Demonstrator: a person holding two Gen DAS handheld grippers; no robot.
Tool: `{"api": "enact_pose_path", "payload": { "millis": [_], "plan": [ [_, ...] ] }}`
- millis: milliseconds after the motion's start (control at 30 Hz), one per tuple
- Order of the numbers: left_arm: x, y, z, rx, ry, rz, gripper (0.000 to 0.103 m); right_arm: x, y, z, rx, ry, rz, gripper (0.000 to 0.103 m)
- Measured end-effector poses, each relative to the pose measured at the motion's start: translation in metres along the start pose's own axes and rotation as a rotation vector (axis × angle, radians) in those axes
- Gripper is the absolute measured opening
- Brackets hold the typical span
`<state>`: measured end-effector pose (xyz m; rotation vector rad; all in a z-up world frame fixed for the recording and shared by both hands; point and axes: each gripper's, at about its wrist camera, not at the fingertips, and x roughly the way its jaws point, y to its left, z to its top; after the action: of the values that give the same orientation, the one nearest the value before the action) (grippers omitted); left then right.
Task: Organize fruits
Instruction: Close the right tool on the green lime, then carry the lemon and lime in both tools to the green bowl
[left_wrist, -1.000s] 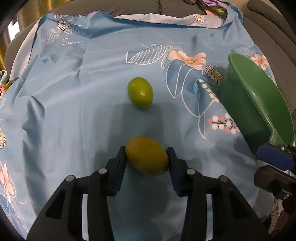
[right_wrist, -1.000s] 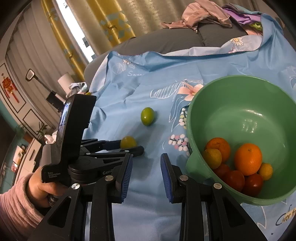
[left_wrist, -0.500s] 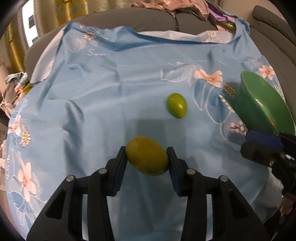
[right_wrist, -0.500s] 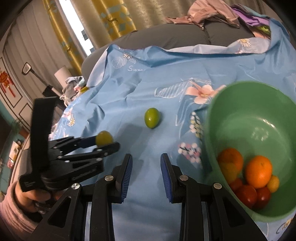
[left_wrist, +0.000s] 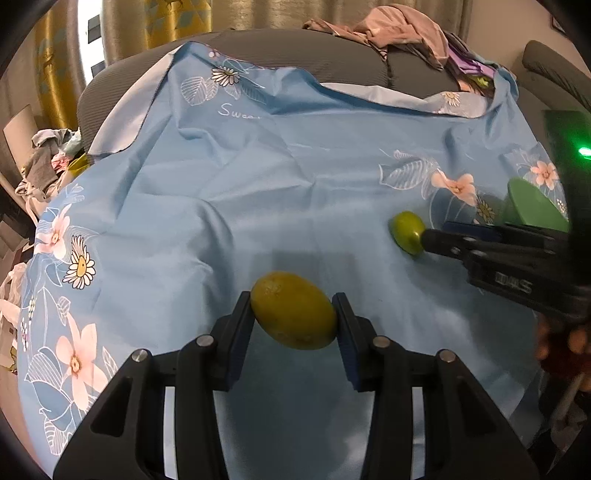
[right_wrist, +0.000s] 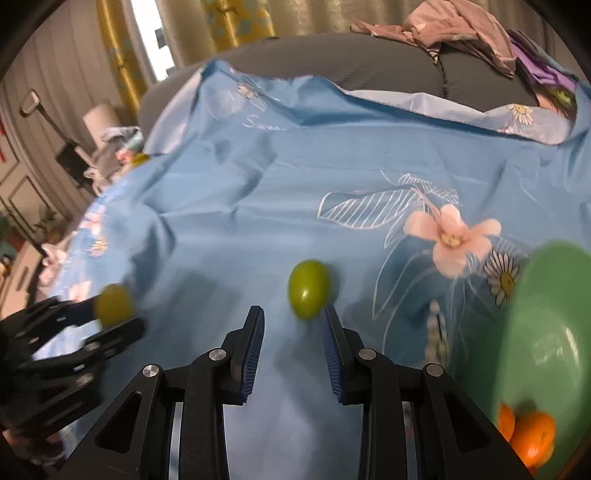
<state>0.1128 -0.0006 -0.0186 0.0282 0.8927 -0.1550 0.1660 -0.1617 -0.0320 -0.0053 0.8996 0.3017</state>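
My left gripper (left_wrist: 293, 314) is shut on a yellow-green lemon (left_wrist: 293, 311) and holds it above the blue floral cloth (left_wrist: 258, 177). It also shows at the left of the right wrist view, with the lemon (right_wrist: 112, 307) in its jaws. My right gripper (right_wrist: 293, 330) is open, its fingertips just short of a green lime (right_wrist: 308, 293) lying on the cloth. In the left wrist view the lime (left_wrist: 406, 232) sits at the tips of the right gripper's fingers (left_wrist: 461, 236). A green bowl (right_wrist: 546, 332) with oranges (right_wrist: 532, 437) stands at the right.
The cloth covers a grey sofa (left_wrist: 332, 55) with a heap of clothes (left_wrist: 406, 31) at the back. Curtains (left_wrist: 122, 33) hang behind. More clutter (left_wrist: 48, 162) lies off the cloth's left edge.
My left gripper has lifted and drawn back with the lemon. My right gripper has moved left, away from the bowl, up to the lime.
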Motion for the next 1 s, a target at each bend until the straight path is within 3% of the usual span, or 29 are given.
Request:
{"api": "enact_pose_path", "payload": {
  "millis": [233,433,1000],
  "plan": [
    [0.005,0.005,0.001,-0.001,0.007,-0.003,0.043,0.035,-0.002,0.012,-0.002,0.074,-0.065,0.032],
    [0.006,0.007,0.002,-0.005,0.009,-0.003,0.043,0.041,-0.006,0.012,0.011,0.077,-0.018,0.034],
    [-0.020,0.000,-0.008,0.013,-0.010,0.021,0.043,-0.036,0.013,-0.021,0.006,0.005,0.130,0.034]
  ]
}}
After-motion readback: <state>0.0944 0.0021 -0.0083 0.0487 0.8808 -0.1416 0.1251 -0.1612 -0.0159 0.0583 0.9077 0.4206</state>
